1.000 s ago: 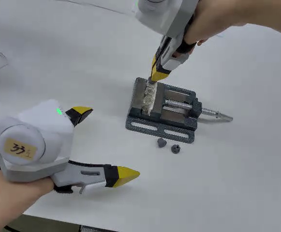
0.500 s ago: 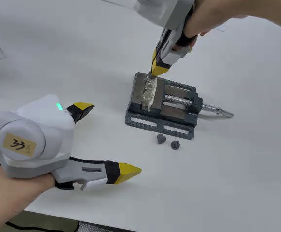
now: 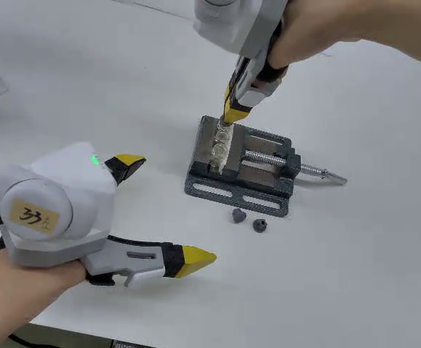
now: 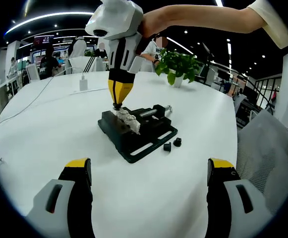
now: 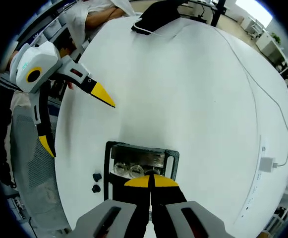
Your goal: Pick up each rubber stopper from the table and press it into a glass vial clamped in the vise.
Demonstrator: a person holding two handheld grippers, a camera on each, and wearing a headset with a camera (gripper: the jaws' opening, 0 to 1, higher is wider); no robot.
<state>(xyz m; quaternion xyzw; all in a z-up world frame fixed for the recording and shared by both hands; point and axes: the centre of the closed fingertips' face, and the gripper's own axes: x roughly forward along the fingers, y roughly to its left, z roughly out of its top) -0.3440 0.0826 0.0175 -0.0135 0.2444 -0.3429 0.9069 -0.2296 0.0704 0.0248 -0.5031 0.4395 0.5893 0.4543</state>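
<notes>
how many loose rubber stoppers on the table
2. In the head view, left stopper and right stopper lie on the table before the vise. Another may hide under the right gripper.

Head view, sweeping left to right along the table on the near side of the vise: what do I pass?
left gripper → first rubber stopper → second rubber stopper → vise screw tip

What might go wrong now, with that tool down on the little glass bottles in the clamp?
The right gripper, shut, bears on the far glass vial in the vise; an off-centre push might crack it. The two loose stoppers lie beside the vise and might get knocked away.
</notes>
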